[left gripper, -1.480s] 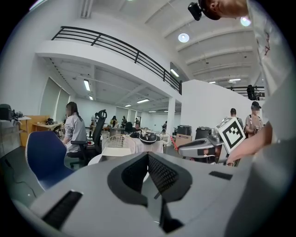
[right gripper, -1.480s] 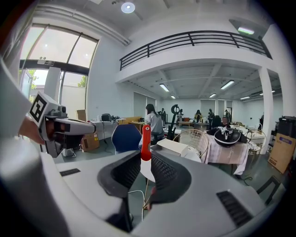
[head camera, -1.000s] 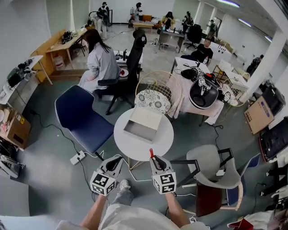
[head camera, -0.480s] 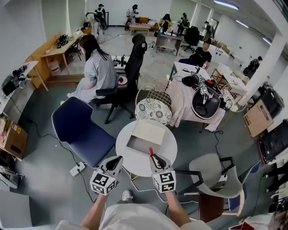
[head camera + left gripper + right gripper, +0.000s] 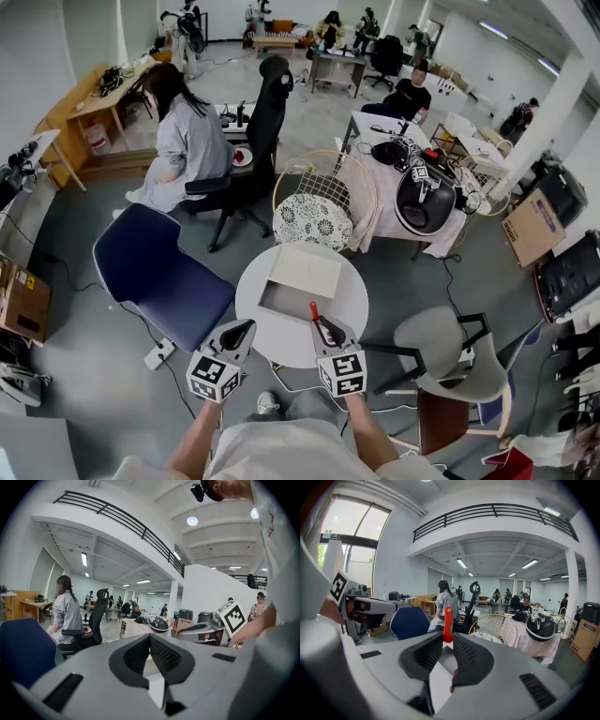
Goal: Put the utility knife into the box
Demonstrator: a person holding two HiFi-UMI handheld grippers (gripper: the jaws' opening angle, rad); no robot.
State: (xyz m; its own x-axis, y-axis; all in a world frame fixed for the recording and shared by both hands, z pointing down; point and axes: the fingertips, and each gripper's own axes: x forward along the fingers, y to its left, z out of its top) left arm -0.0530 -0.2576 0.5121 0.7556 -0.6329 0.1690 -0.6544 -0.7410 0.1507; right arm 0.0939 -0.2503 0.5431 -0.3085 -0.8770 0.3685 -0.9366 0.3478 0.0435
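An open grey-white box [image 5: 292, 298] lies on the round white table [image 5: 277, 339], its lid [image 5: 307, 268] folded back on the far side. My right gripper [image 5: 322, 327] is over the table's near edge, shut on the red utility knife [image 5: 314, 308], which sticks out forward towards the box. In the right gripper view the knife [image 5: 448, 619] stands upright between the pads [image 5: 462, 649]. To the left, my left gripper [image 5: 246, 326] hovers at the table's near-left rim. In the left gripper view its jaws [image 5: 150, 637] meet at the tips with nothing between them.
A blue chair [image 5: 157, 270] stands left of the table and a grey chair [image 5: 452, 354] to its right. Behind the table is a round wire chair with a lace cushion [image 5: 312, 217]. A seated person [image 5: 181, 141] is at the back left. A power strip [image 5: 158, 353] lies on the floor.
Both grippers have come forward from in front of the table to over its near edge. The knife stays in the right gripper. The box now lies closer.
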